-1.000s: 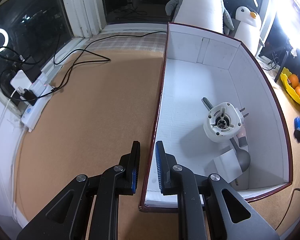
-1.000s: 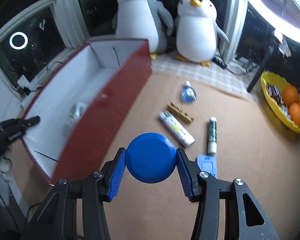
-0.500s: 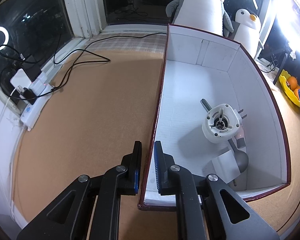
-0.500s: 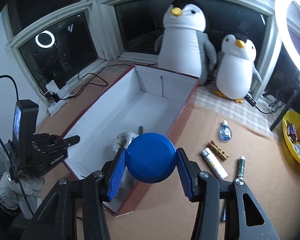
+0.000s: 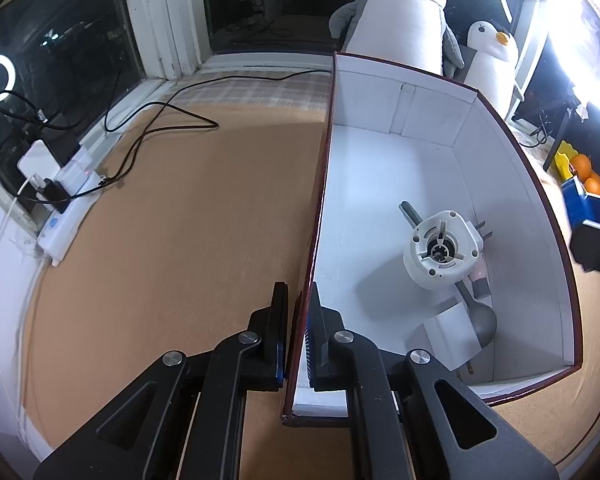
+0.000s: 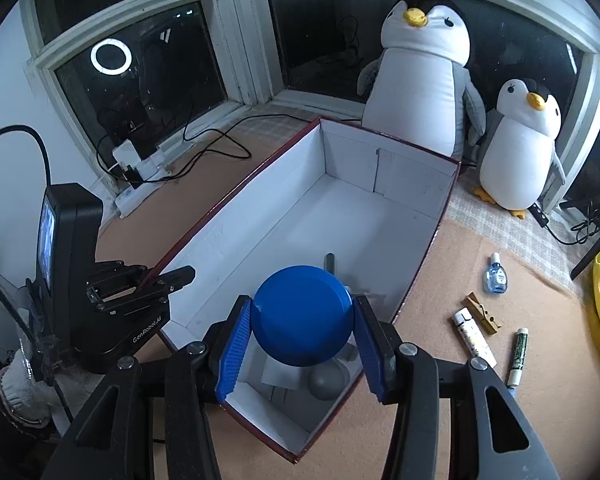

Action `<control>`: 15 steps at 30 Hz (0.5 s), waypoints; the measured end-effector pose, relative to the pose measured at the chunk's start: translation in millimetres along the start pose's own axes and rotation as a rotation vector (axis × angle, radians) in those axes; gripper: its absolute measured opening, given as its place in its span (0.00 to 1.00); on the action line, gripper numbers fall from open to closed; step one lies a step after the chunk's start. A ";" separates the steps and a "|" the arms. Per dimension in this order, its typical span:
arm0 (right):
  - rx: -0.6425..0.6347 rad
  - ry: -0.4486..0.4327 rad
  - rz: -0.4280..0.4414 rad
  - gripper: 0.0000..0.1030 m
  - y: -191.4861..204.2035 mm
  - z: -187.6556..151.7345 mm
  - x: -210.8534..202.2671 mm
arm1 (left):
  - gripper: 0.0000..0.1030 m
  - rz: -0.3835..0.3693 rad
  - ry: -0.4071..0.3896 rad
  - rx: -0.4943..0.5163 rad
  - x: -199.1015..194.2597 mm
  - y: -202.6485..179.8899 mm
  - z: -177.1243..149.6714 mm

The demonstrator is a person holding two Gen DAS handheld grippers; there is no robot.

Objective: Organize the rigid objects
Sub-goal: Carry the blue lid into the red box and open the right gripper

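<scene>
**A:** Why is your left claw sitting on the edge of the box?

**B:** I have it pinched onto the box's left wall, one finger outside and one inside, near the front corner. I judge that steadies the box while my other hand works over it.

**A:** And the right claw?

**B:** It's clamped on a blue round lid, gripped across its width by both pads. I hold it above the near end of the box, over the things already inside.

**A:** What's in there?

**B:** A white motor housing stands toward the right wall, with a grey spoon and a white card lying just nearer. The far half of the box floor is bare, so there looks to be more room there than straight below.

**A:** Much left to sort?

**B:** On the bench to the right of the box I see a small blue bottle, a wooden clothespin, a white tube and a green stick. They lie close together but well apart from the box, so I reckon those come later.
</scene>
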State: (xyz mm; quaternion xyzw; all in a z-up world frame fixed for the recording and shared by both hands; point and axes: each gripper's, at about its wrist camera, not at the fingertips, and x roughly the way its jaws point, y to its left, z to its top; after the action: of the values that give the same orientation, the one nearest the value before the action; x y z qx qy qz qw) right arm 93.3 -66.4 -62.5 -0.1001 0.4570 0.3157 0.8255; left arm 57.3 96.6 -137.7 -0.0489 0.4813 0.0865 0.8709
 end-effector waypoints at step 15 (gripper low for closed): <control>0.001 0.041 -0.007 0.46 16.5 -1.9 14.6 | 0.06 -0.018 -0.004 0.028 2.7 -0.2 1.1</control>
State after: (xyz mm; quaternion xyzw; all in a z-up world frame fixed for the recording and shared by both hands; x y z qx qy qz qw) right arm 87.4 -48.1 -73.4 -0.1078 0.4735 0.3107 0.8171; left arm 59.7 96.8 -139.4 -0.0410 0.4801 0.0718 0.8733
